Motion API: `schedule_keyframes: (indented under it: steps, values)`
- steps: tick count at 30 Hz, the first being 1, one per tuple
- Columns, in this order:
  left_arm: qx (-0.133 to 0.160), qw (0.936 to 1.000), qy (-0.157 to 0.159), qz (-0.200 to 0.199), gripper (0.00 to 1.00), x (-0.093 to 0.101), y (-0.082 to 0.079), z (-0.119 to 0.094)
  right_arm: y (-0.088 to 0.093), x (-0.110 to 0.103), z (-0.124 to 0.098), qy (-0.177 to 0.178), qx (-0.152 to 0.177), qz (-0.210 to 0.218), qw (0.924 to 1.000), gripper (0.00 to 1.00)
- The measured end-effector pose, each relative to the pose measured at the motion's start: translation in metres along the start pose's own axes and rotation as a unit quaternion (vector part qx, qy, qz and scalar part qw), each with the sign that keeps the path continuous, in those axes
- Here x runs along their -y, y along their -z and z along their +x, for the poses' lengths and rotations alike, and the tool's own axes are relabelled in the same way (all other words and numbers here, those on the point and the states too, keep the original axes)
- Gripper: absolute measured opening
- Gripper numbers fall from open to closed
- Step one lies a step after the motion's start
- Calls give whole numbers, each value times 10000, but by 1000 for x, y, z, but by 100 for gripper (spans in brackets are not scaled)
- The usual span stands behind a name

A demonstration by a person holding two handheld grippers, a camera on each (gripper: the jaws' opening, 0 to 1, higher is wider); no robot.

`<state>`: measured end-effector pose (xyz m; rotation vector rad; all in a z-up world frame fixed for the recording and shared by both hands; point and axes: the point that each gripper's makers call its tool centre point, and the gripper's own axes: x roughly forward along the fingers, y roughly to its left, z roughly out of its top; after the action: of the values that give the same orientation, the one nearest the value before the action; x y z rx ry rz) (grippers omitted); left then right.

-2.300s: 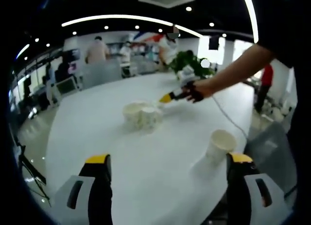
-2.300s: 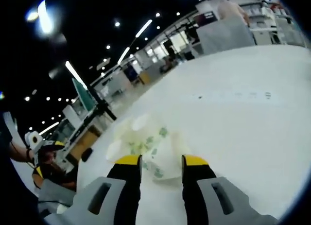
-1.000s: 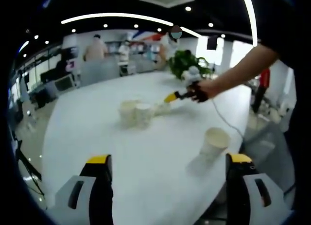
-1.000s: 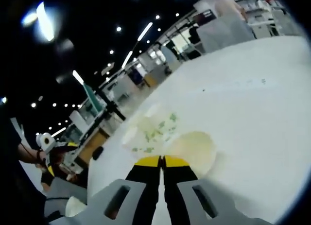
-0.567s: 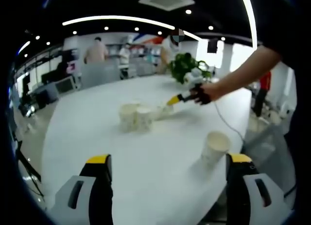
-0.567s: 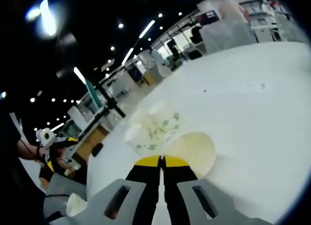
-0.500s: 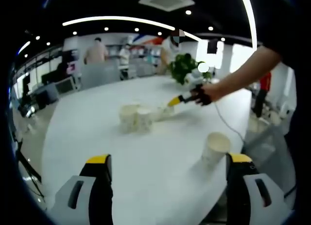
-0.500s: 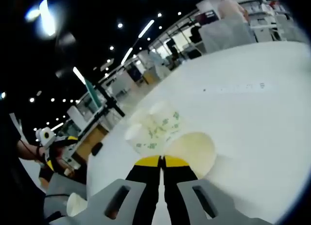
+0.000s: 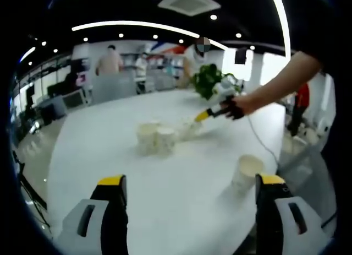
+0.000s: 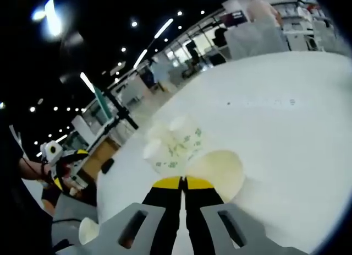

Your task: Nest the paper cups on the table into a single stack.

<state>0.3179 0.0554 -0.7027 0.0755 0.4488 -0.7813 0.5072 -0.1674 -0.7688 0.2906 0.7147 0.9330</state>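
Two white paper cups with green print stand side by side mid-table (image 9: 147, 138) (image 9: 164, 140), seen again as the pair (image 10: 157, 156) (image 10: 184, 135). My right gripper (image 10: 182, 182) is shut on the rim of a third cup (image 10: 220, 168), whose mouth faces the camera just beside the pair. In the left gripper view that right gripper (image 9: 212, 112) reaches in from the right, held by a hand, with its cup (image 9: 190, 128) at its tip. A lone cup (image 9: 247, 171) stands near the table's edge. My left gripper (image 9: 191, 183) is wide open and holds nothing.
The round white table (image 9: 99, 156) drops off near the lone cup. A cable trails from the right gripper across it. A potted plant (image 9: 212, 79) stands at the far side, and people (image 9: 110, 59) stand behind among desks. The left gripper (image 10: 66, 167) shows at lower left.
My right gripper, open around a cup 2.3 s ago, has shut on its rim and stayed shut, drawing the cup slightly away from the pair. The left gripper stays open.
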Motion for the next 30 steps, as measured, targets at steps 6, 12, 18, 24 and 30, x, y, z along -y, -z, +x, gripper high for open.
schedule_keyframes:
  steps: [6,12,18,24,30]
  values:
    - [59,10000,49,-15,97,0,-1,5,0,-12,-2,-58,-134,-169,9997,0]
    - [83,9999,116,36,97,3,-1,5,1,-22,-8,-86,-168,-188,9996,0]
    - [112,9998,160,60,97,7,-2,4,3,-32,-15,-110,-165,-147,9997,0]
    - [162,9997,169,78,97,9,-5,5,11,-45,-20,-165,-244,-272,9992,0]
    - [152,9996,206,106,97,11,-5,6,12,-54,-27,-183,-258,-385,9988,0]
